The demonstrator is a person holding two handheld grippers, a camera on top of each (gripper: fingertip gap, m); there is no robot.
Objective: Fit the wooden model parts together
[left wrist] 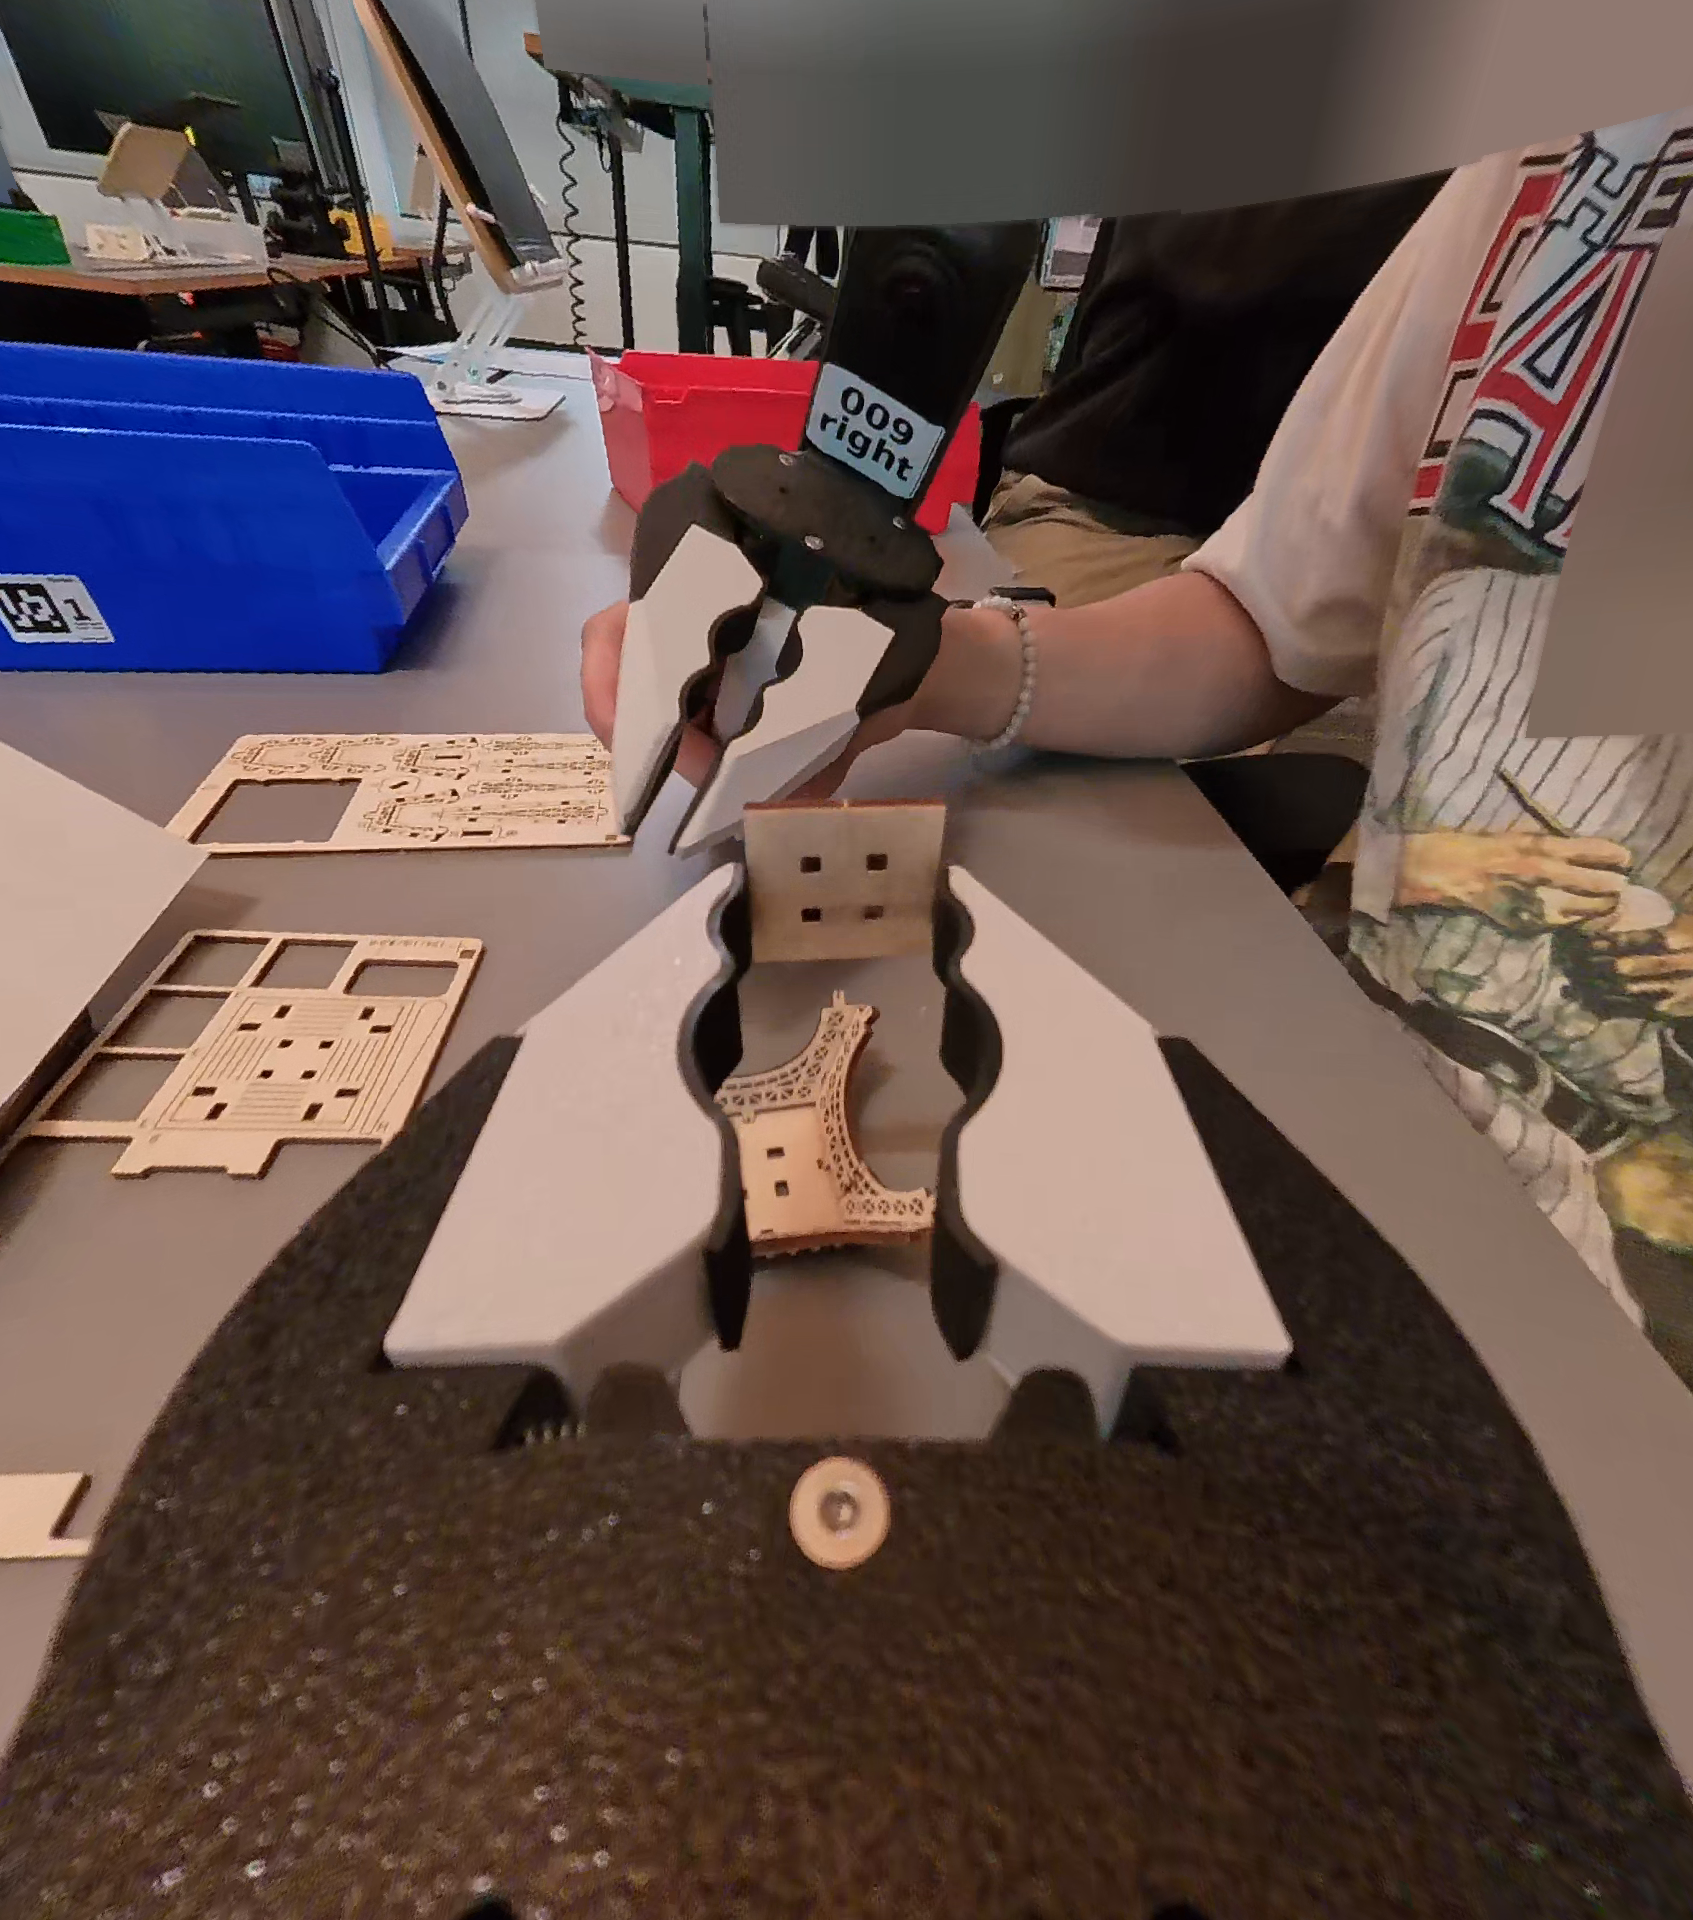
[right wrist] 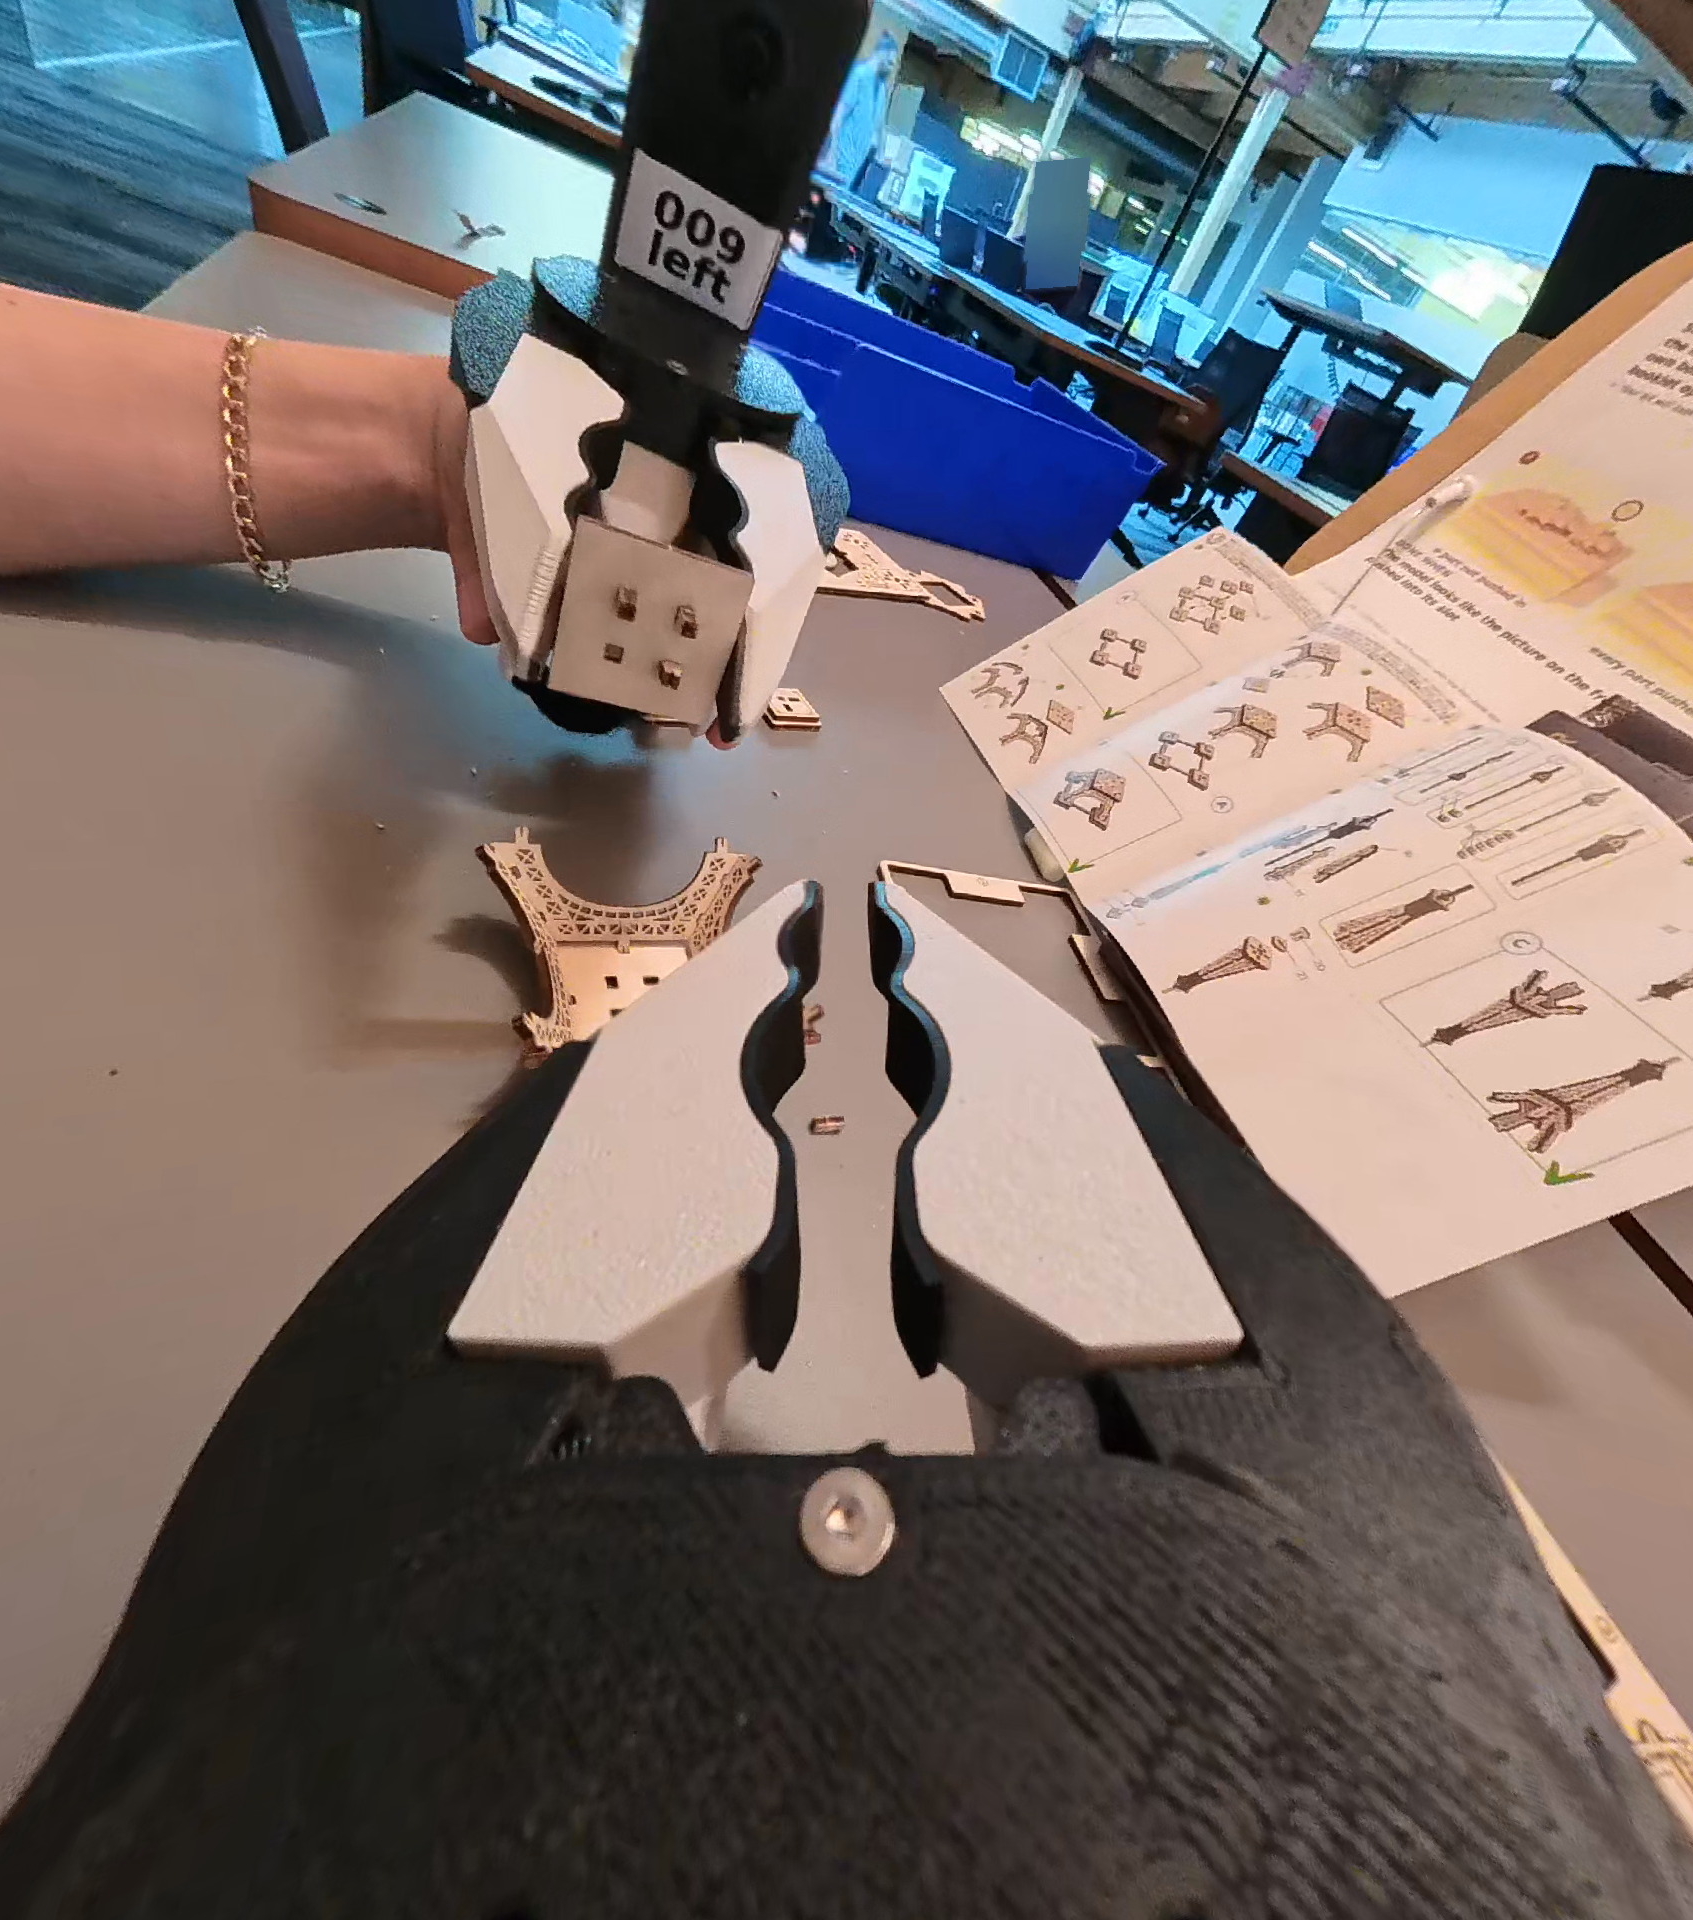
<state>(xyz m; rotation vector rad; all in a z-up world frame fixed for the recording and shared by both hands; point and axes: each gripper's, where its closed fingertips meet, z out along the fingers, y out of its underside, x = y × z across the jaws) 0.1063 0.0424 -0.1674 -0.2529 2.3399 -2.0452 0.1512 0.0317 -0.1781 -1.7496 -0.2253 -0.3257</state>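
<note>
My left gripper is shut on a square wooden plate with four small slots and holds it upright above the table. In the right wrist view the left gripper holds the same plate, with small tabs poking through its slots. A lattice arch piece of the tower base lies flat on the table under the left gripper; it also shows in the right wrist view. My right gripper is empty, its jaws a narrow gap apart. It faces the plate in the left wrist view.
Punched wooden sheets lie at the left. Blue bin and red bin stand behind. Instruction sheets cover the right side. More arch pieces and a tiny wooden bit lie on the table. There is about 5 cm between the tips of the two grippers.
</note>
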